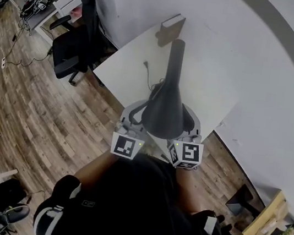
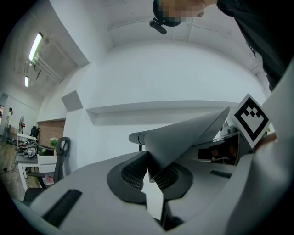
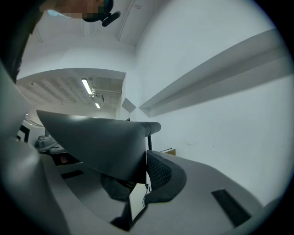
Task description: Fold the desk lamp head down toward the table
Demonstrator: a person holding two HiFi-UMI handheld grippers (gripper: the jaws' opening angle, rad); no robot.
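The desk lamp's dark cone-shaped head [image 1: 164, 111] hangs over the near part of the white table [image 1: 208, 85], and its thin neck [image 1: 176, 52] runs back from it. My left gripper [image 1: 135, 119] is shut on the left rim of the lamp head. My right gripper [image 1: 189, 128] is shut on the right rim. In the left gripper view the grey cone [image 2: 188, 135] widens to the right, its edge pinched at the left gripper [image 2: 149, 172]. In the right gripper view the shade [image 3: 92, 142] fills the left side, its rim pinched at the right gripper [image 3: 144, 172].
A black cable [image 1: 148, 76] lies on the table and a brown box [image 1: 171, 28] stands at its far corner. A black office chair [image 1: 72, 46] is left of the table on the wooden floor [image 1: 51, 120]. A white wall [image 1: 276, 80] runs along the right.
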